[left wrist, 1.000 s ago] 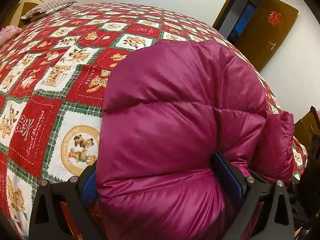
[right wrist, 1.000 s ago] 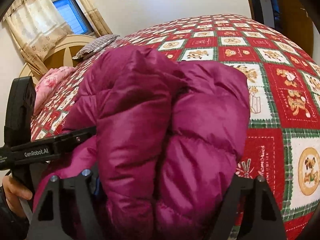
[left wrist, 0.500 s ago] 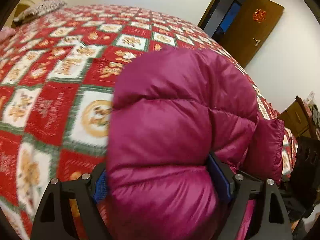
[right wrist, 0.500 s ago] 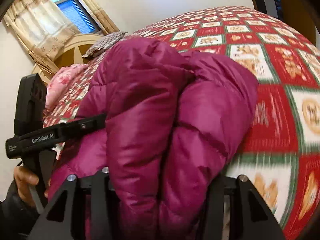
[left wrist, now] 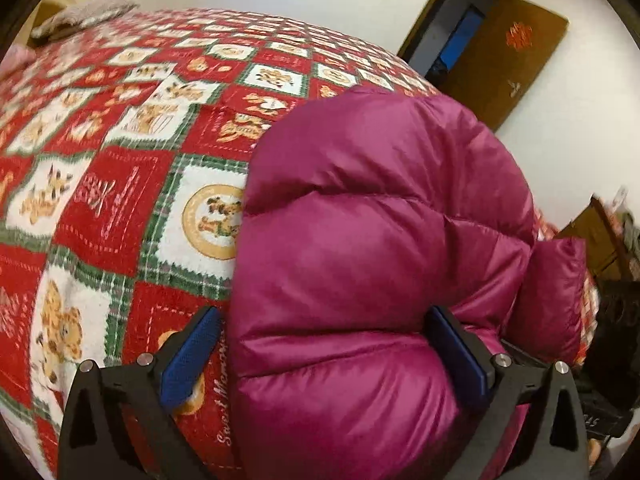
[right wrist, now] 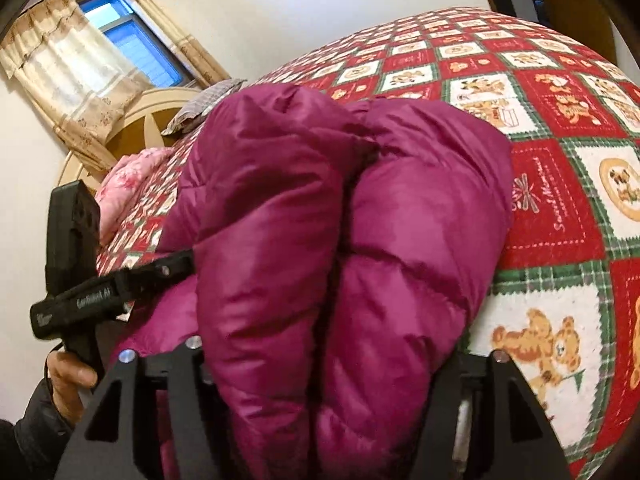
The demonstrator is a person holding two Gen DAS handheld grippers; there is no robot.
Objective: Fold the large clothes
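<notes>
A folded magenta puffer jacket [left wrist: 380, 248] lies bundled on the bed's red teddy-bear quilt [left wrist: 120, 208]. My left gripper [left wrist: 324, 356] straddles its near end: the right blue pad presses into the fabric, while the left blue pad [left wrist: 188, 356] stands a little off it, jaws wide. In the right wrist view the jacket [right wrist: 340, 240] fills the space between my right gripper's [right wrist: 324, 392] fingers, whose tips are buried in the folds. The left gripper's black body [right wrist: 100, 292], held by a hand, shows at the jacket's left side.
The quilt [right wrist: 560, 200] spreads beyond the jacket. A striped pillow [right wrist: 208, 104], a pink bundle [right wrist: 128, 176] and a headboard sit at the bed's far end under a curtained window. An open brown door [left wrist: 504, 60] and dark furniture [left wrist: 616, 320] stand to the right.
Both grippers have carried the jacket bundle sideways across the quilt. The left gripper's left pad, earlier tucked against the fabric, now stands clear of it.
</notes>
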